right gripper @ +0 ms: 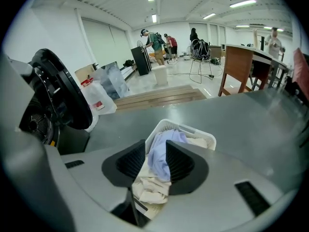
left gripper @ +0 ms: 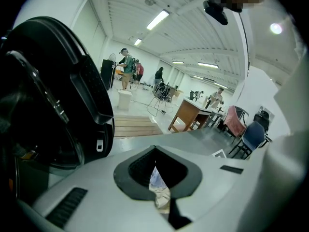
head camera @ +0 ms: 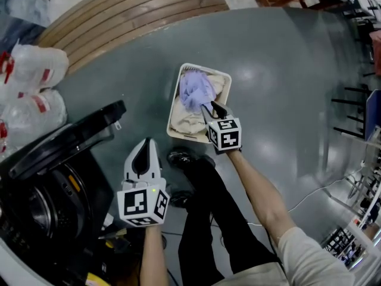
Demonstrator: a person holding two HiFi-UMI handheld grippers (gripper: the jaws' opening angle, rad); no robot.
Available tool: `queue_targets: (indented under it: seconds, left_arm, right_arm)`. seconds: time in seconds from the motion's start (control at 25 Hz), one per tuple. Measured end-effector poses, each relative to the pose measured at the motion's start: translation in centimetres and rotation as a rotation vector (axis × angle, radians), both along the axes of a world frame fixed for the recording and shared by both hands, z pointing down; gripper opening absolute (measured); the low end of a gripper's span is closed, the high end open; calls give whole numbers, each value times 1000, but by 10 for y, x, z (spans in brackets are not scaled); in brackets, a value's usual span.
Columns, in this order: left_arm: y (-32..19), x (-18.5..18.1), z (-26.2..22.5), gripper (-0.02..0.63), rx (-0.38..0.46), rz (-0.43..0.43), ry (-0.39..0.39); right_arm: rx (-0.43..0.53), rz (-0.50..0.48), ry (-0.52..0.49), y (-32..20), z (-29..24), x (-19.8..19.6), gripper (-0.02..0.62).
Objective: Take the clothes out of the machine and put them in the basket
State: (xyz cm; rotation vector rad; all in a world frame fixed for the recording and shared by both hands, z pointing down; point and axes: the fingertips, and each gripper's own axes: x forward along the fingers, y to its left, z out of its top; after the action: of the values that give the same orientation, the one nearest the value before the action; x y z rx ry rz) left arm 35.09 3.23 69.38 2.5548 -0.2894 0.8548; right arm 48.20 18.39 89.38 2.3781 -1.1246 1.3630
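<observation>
A white laundry basket [head camera: 177, 97] stands on the grey floor, holding a bunched lavender cloth [head camera: 196, 89] on top of cream clothes [head camera: 186, 123]. My right gripper [head camera: 212, 106] hovers at the basket's near right side. Its jaws stand a little apart, and the lavender cloth [right gripper: 159, 153] shows in the gap of the right gripper [right gripper: 158, 143] without being pinched. My left gripper [head camera: 144, 144] hangs shut and empty between the basket and the black washing machine [head camera: 36, 213], whose door [head camera: 65, 139] is swung open. In the left gripper view the left gripper [left gripper: 155, 154] has its tips together.
White plastic bags [head camera: 30, 85] lie behind the machine, next to a curved wooden platform [head camera: 131, 11]. The person's black-trousered legs and shoes [head camera: 190, 159] are just below the basket. Desks, chairs [left gripper: 251, 134] and standing people [right gripper: 154, 45] fill the far room.
</observation>
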Motion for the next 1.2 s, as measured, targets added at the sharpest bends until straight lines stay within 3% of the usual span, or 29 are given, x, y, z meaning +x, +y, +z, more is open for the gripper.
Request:
queue_targets:
  seconds: [0.2, 0.4, 0.6, 0.92, 1.2]
  left_arm:
    - [-6, -1, -23, 18, 11, -7, 18]
    - [-8, -4, -53, 18, 22, -20, 35]
    - [-19, -22, -90, 18, 49, -61, 51]
    - [-71, -70, -172, 18, 106, -226, 98]
    - [-130, -164, -254, 18, 184, -449, 114]
  right_arm:
    - [2, 2, 22, 4, -34, -5, 54]
    - [54, -7, 58, 3, -83, -10, 25]
    - [76, -104, 144, -9, -149, -24, 25]
    - [188, -297, 244, -75, -277, -50, 25]
    - [287, -486, 280, -159, -372, -108, 24]
